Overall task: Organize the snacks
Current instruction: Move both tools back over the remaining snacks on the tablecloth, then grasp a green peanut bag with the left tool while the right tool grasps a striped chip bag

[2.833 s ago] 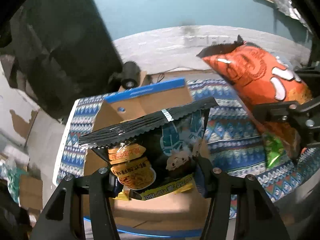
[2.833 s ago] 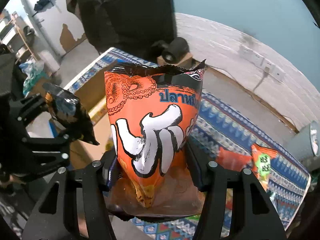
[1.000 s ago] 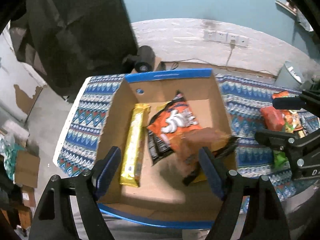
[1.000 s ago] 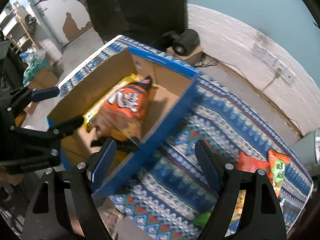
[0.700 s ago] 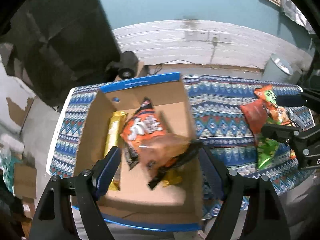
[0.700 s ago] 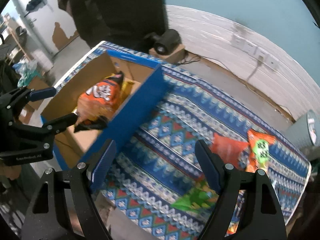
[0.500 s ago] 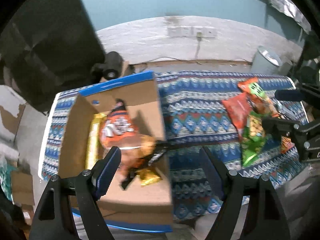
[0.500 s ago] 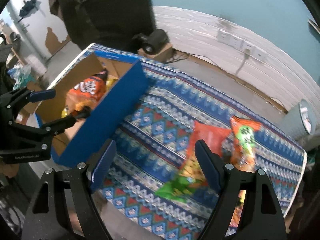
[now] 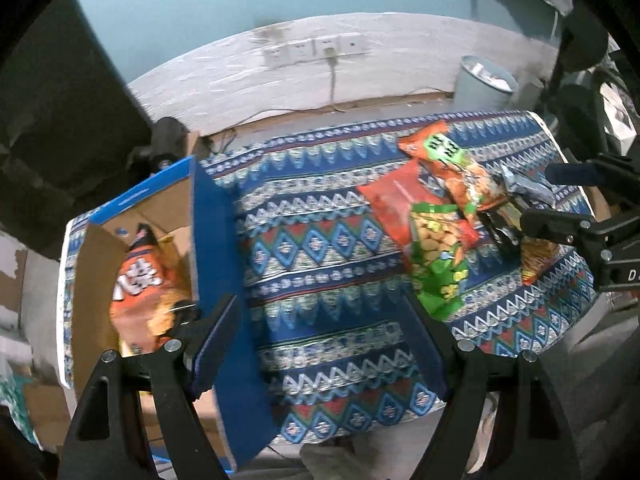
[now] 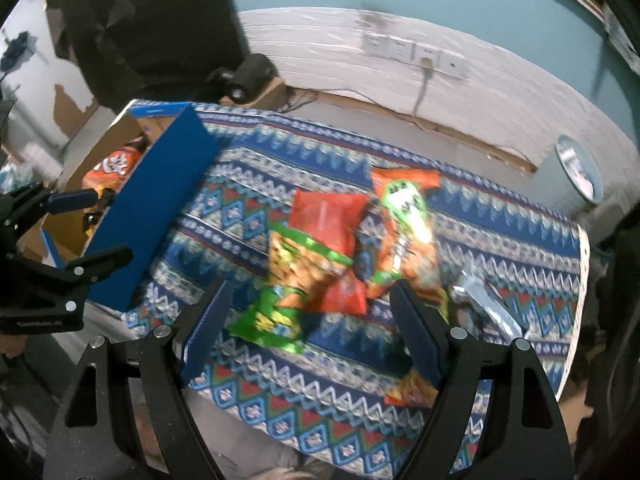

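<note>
**Both grippers empty above the snack table**

Left wrist view: The left gripper (image 9: 324, 320) hangs over the patterned tablecloth (image 9: 320, 248) with its jaws wide apart and nothing between them. The cardboard box (image 9: 208, 240) sits at the left end of the table; an orange snack bag (image 9: 140, 284) lies inside it. A loose pile of snack bags (image 9: 436, 216) lies on the cloth to the right, well apart from the box. The right gripper (image 9: 560, 196) appears at the right edge, above the pile.

Right wrist view: The right gripper (image 10: 308, 320) stands spread and empty directly above the pile. A green-trimmed bag (image 10: 292, 276) overlaps a red bag (image 10: 328, 216); an orange-and-green bag (image 10: 408, 216) lies just beside them. The box stands at the left.
</note>
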A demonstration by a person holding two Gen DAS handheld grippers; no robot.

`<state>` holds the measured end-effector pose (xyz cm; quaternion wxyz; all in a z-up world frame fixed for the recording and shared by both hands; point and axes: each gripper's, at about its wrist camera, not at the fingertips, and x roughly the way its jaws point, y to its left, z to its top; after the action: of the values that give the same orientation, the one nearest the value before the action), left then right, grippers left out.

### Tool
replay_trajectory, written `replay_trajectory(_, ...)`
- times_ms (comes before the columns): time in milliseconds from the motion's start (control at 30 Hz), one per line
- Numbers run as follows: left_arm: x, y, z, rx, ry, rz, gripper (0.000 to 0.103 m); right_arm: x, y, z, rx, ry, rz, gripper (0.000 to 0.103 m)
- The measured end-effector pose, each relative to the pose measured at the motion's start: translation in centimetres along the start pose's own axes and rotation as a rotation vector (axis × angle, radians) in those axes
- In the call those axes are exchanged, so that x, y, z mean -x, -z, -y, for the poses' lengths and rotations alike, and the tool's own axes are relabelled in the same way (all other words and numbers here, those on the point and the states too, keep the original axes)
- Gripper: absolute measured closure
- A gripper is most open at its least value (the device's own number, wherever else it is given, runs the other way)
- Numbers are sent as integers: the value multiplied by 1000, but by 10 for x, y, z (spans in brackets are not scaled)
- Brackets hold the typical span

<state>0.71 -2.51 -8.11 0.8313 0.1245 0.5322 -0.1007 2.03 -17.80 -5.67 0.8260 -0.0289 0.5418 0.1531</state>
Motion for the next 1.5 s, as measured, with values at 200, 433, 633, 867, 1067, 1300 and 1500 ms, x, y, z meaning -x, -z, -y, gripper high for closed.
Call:
replay_trajectory(200,-16,-5,18,8,56,-53,22,-7,16,30,-73,25,-39,21)
replay_trajectory(433,-29,-12,43,-15,75,-76,21,-18,37,61,-137,64,-81,21)
replay_trajectory(633,-50,-16,67,-37,103,-124,20,-20,55,81,-189,82,-106,18)
replay_trajectory(867,-70,-19,90,-89,80,-130,20,-35,76,105,-255,106,-165,18)
replay_trajectory(1067,-88,-22,97,-78,90,-160,20,-53,86,112,-273,110,-213,18)
replay_trajectory(1300,-108,-27,107,-75,69,-185,19,-71,92,119,-283,127,-252,18)
replay_trajectory(1500,-127,-29,112,-83,43,-211,19,-89,98,126,-301,128,-279,18)
